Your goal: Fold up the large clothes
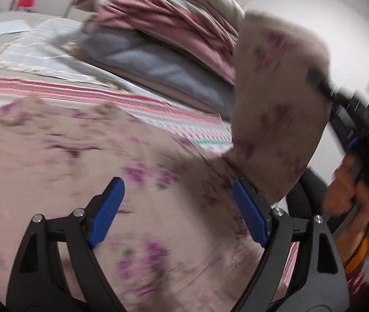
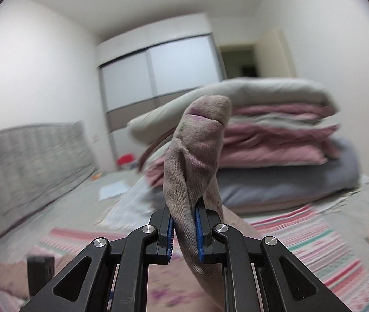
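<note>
The left hand-held gripper (image 1: 179,213) is wide open with nothing between its blue pads (image 1: 109,208), and the pink flowered cloth (image 1: 80,156) lies spread on the bed just below and ahead of it. The right hand-held gripper (image 2: 184,223) is squeezed tight on a bunched corner of the same cloth, which sticks up above its fingertips. Behind both, farther along the bed, sits a pile of folded blankets (image 2: 275,140) on a striped sheet (image 2: 314,236).
</note>
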